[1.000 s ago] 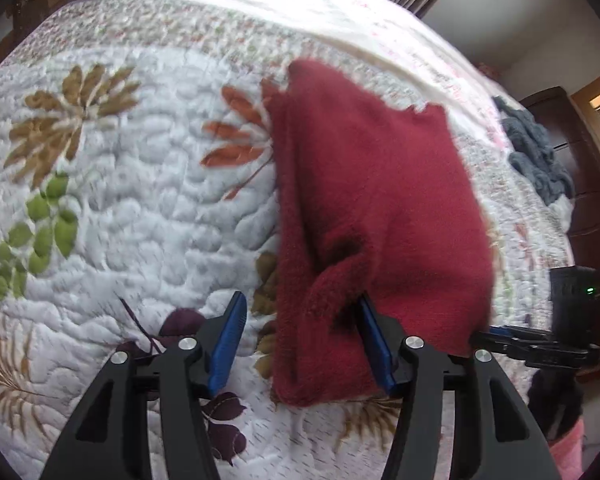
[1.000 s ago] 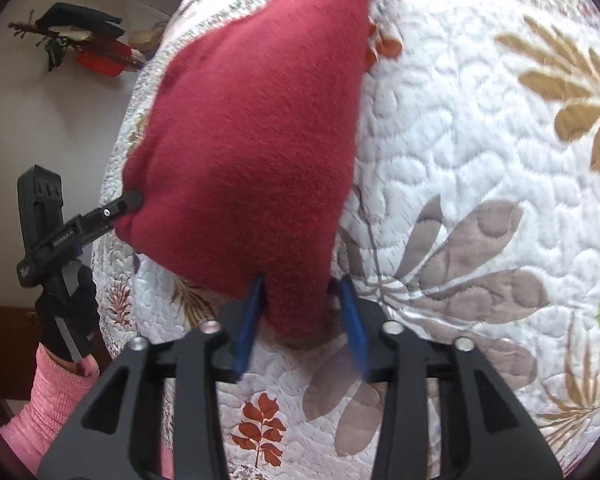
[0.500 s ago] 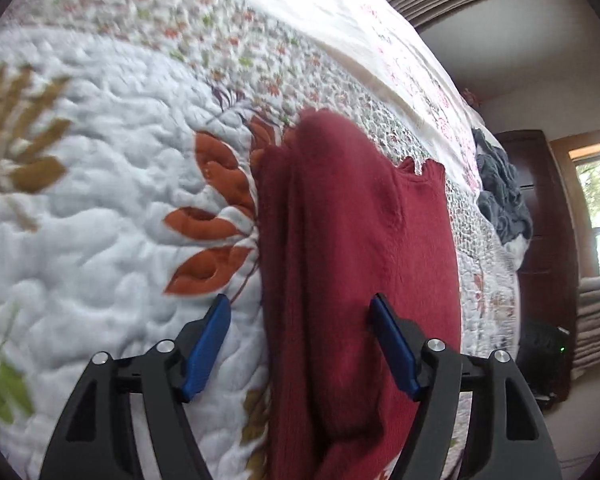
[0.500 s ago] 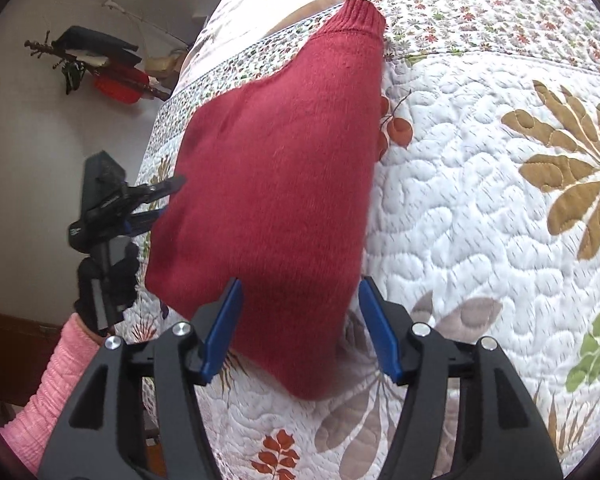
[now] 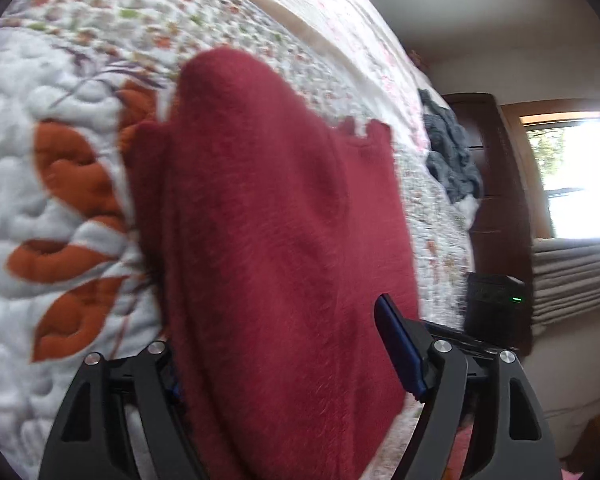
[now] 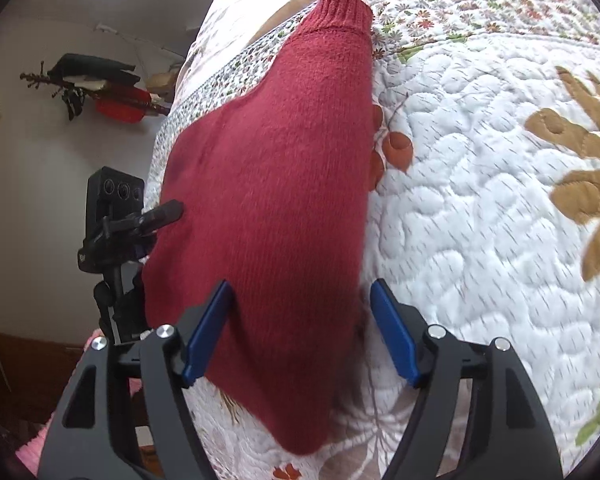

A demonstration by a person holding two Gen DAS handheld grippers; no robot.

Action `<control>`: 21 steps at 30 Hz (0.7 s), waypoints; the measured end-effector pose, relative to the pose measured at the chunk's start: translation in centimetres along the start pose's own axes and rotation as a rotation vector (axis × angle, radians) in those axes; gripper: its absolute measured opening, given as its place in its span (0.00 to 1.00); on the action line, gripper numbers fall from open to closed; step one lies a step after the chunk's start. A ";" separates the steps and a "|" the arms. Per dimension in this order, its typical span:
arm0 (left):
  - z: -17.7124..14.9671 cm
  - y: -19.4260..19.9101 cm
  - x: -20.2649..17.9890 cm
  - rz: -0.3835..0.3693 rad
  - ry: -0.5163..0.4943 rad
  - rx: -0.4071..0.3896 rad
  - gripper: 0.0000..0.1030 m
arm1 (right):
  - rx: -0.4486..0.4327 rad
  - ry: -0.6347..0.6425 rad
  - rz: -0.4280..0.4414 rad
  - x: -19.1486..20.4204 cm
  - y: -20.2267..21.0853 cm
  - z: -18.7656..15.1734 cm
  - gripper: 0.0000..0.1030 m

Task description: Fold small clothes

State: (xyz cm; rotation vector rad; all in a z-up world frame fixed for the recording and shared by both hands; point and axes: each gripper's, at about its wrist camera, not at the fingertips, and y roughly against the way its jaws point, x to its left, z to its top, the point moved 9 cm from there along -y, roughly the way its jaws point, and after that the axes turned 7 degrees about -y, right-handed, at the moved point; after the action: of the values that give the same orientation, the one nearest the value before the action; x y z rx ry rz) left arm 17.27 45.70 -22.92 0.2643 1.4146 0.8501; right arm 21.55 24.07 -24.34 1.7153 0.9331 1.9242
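Red knit sweater [image 6: 284,200] lies folded lengthwise on the white leaf-patterned quilt [image 6: 480,208], its ribbed cuff [image 6: 344,8] pointing toward the far floral border. The right gripper [image 6: 300,332] hangs low over the near end, blue pads [image 6: 392,336] spread wide on either side of the fabric, gripping nothing. The left gripper [image 5: 284,360] approaches from the opposite edge, fingers likewise parted astride the sweater. A grey garment [image 5: 452,160] sits farther along the bed.

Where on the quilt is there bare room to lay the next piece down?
Bare quilt lies right of the red sweater, out to the tan leaf print. The sweater's other side is crowded: the left gripper touches its edge at the bed's edge.
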 end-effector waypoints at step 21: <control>-2.7 1.2 -9.1 -0.063 -0.085 -0.138 0.40 | -0.015 0.114 0.080 3.8 6.3 -0.2 0.43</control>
State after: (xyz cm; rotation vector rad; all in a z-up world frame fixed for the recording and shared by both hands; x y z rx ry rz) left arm 14.95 39.75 -15.83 0.1487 1.2726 0.8704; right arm 21.56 22.19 -17.21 1.6731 0.8995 2.0941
